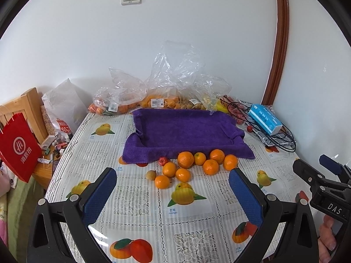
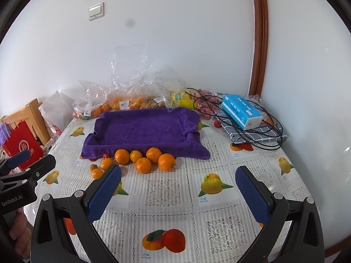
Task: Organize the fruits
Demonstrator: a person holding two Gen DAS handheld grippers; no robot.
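Both claws, left gripper (image 1: 172, 194) & right gripper (image 2: 178, 191), gape empty; nudge one mandarin (image 1: 185, 159) and you'll roll its neighbours off the table (image 1: 140, 199)

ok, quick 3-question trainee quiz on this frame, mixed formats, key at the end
1. True or false: the purple towel-lined tray already holds some of the loose oranges.
2. Multiple choice: the blue tissue box lies (A) inside the tray, (B) on black cables at the table's far right corner, (C) on the red paper bag.
3. Fill in: both the left gripper and the right gripper are ____ and hold nothing.

Key: 1 false, the tray is empty and the oranges lie on the tablecloth along its near edge. 2 B. 3 open.
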